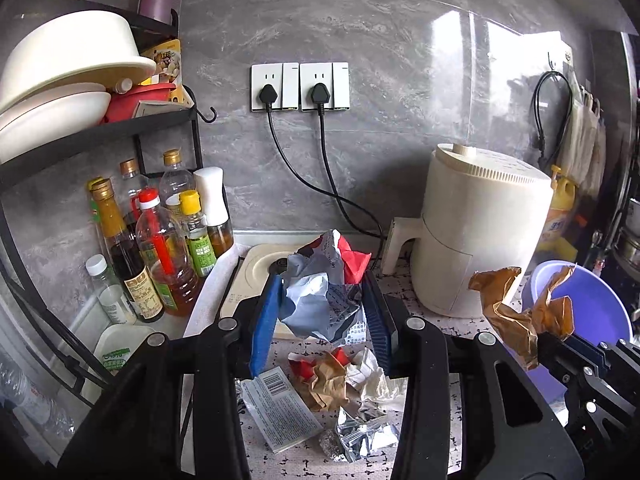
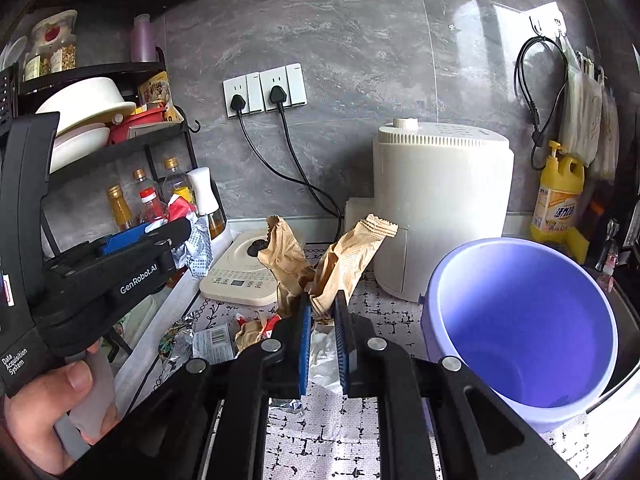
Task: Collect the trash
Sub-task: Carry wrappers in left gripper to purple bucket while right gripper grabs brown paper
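We saw a white air fryer (image 2: 444,208) standing on the counter (image 2: 320,432). A purple bucket (image 2: 520,320) sat just to its right. In front of the fryer, loose wrappers (image 1: 332,384) lay on the counter. Left of it, our left hand-held gripper (image 1: 324,312) was clamped on a crumpled grey-and-red wrapper (image 1: 324,284). Before it, our right hand-held gripper (image 2: 322,332) pinched crumpled brown paper (image 2: 340,264).

The desk (image 1: 436,322) has a patterned mat with wrappers (image 1: 320,384) and foil (image 1: 360,436) scattered on it, plus bottles (image 1: 160,248), a cooktop (image 2: 240,276), a white appliance (image 1: 480,236) and a purple bucket (image 2: 520,320).
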Motion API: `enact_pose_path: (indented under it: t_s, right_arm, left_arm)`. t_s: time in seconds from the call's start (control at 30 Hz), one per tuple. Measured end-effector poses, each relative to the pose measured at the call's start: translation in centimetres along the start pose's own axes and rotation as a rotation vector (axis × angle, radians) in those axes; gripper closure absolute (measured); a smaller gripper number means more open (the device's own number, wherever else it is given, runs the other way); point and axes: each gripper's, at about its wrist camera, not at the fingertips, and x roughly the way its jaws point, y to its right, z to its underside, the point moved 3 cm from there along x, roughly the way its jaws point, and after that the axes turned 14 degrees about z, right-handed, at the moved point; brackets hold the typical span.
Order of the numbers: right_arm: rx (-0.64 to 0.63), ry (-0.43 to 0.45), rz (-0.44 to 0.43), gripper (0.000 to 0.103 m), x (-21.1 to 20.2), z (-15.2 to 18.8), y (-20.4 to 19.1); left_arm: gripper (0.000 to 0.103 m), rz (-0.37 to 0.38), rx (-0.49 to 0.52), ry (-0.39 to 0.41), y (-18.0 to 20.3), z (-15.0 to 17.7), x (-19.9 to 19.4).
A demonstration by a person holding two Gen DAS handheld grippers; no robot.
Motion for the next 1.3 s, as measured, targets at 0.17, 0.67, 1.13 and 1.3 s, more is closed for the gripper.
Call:
enact_pose_path:
  t_s: [0.17, 0.67, 1.13, 1.3]
  right_arm:
    - [0.029, 0.038, 0.058, 0.091, -0.7, -1.2, 2.3]
    - [0.142, 0.063, 0.28, 0.061, -2.5, -1.4, 11.0]
    - [0.249, 0.037, 0.454, 0.055, -6.2, 1.5, 17.9]
    - [0.264, 0.025, 0.483, 0.055, -7.2, 2.4, 18.9]
  left_arm:
    - [0.062, 0.049, 0.017, 0.023, 2.0, -1.1, 0.2]
    - [0.062, 0.263, 0.083, 0.027, 10.5, -2.0, 2.4]
    - [0.061, 0.43, 0.149, -0.028, 18.4, -0.3, 3.6]
    - [0.056, 0.483, 0.17, -0.067, 20.4, 0.5, 4.1]
